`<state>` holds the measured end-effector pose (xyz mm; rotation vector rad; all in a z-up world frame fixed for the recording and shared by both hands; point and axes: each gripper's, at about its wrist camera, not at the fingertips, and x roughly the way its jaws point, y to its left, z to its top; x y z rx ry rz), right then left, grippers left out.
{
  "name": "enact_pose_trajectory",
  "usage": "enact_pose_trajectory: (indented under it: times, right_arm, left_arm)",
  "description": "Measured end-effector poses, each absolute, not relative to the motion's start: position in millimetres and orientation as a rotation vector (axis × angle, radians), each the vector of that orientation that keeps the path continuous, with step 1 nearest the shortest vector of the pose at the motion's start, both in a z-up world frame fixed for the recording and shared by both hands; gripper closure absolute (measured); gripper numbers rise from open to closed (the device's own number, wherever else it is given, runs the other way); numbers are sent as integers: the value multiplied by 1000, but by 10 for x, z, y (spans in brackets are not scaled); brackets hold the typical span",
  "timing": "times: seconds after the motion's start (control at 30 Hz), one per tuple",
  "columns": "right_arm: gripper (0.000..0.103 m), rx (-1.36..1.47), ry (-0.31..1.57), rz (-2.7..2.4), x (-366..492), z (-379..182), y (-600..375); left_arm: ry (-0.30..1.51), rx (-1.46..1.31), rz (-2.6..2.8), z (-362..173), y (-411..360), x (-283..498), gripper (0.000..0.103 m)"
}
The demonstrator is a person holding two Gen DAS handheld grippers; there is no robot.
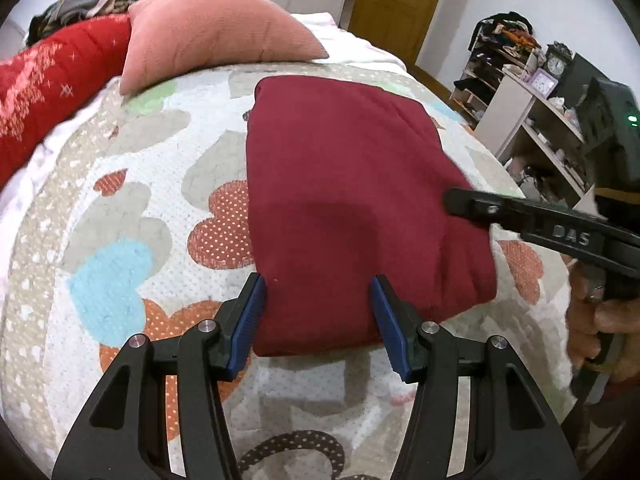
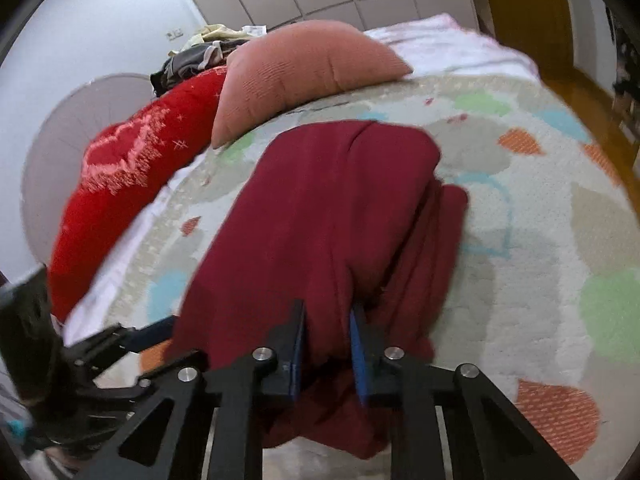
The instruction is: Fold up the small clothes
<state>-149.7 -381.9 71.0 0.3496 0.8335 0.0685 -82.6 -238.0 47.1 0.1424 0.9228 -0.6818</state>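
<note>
Maroon garment [image 1: 352, 200] flat on heart-print bedspread [image 1: 120, 208], long axis running away toward pink pillow [image 1: 212, 32]. Left gripper [image 1: 318, 320] spread, straddling near hem. Right gripper [image 2: 326, 344] pinching right-side fold, nearer.

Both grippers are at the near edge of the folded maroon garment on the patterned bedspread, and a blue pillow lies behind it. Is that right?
Not quite: the pillow behind the maroon garment is pink, not blue, as the left wrist view shows. The rest stands: left gripper and right gripper are at its near edge on the patterned bedspread.
</note>
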Motion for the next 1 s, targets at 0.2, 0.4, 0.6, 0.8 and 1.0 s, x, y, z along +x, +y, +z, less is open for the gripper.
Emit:
enact_pose_trajectory:
  times: [0.2,0.4,0.6,0.8,1.0]
  right_arm:
    - [87,351,893,19,-1600,407,-3903]
    - [87,376,834,-3,-1800,681,-3981]
    - [84,343,726,-50,-1692,1022,-3996]
    - [84,345,796,-55,-1046,752,-4074]
    - [86,396,826,-61,-842,556,-4271]
  left_arm:
    - [936,157,-670,470,-2355,-967,49]
    - [885,113,-649,669,-2249,-853,49]
    - [929,103,-593,533,-2335,-683,49]
    - [946,109,-608,398,-2391,-700,48]
    - [960,102,-615,344,-2355,-663,38]
